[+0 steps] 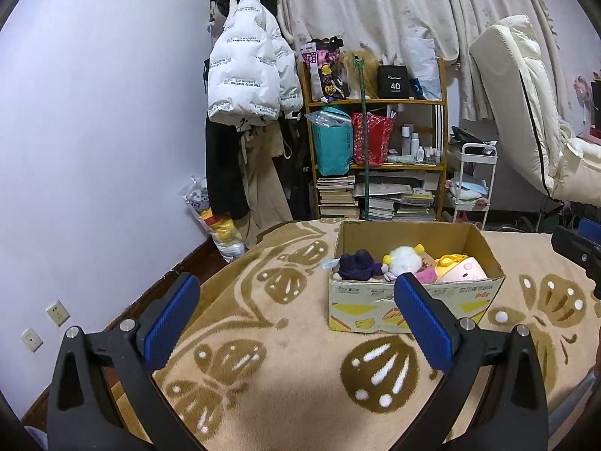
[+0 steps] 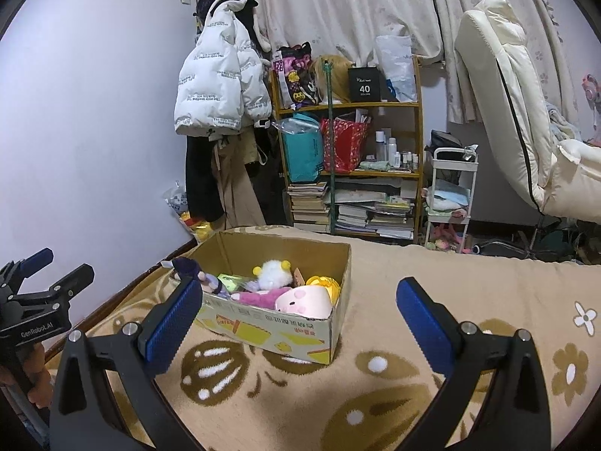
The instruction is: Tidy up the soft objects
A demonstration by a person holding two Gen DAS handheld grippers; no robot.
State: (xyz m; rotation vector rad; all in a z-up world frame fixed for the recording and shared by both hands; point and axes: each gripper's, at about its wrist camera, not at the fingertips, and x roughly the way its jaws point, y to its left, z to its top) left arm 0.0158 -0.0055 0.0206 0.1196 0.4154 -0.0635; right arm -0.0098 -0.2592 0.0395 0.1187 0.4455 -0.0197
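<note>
An open cardboard box point(image 1: 413, 302) point(image 2: 278, 329) stands on a beige blanket with brown butterfly patterns point(image 1: 285, 376) point(image 2: 375, 394). Inside lie several soft toys: a dark purple doll point(image 1: 357, 265) point(image 2: 188, 265), a white fluffy toy with yellow ears point(image 1: 403, 259) point(image 2: 272, 274), a pink pig plush point(image 1: 465, 268) point(image 2: 304, 300) and a yellow toy point(image 1: 449, 261) point(image 2: 325, 283). My left gripper point(image 1: 296, 300) is open and empty, just in front of the box's left side. My right gripper point(image 2: 300, 306) is open and empty in front of the box. The left gripper also shows in the right wrist view point(image 2: 41, 274).
A wooden shelf point(image 1: 375, 150) point(image 2: 349, 165) with bags, books and bottles stands behind the bed. Coats hang on the wall point(image 1: 248, 75) point(image 2: 221, 86). A white cart point(image 1: 473, 184) point(image 2: 450, 195) and a cream mattress point(image 1: 526, 112) point(image 2: 518, 112) are at the right. A bag of toys point(image 1: 218, 221) sits on the floor.
</note>
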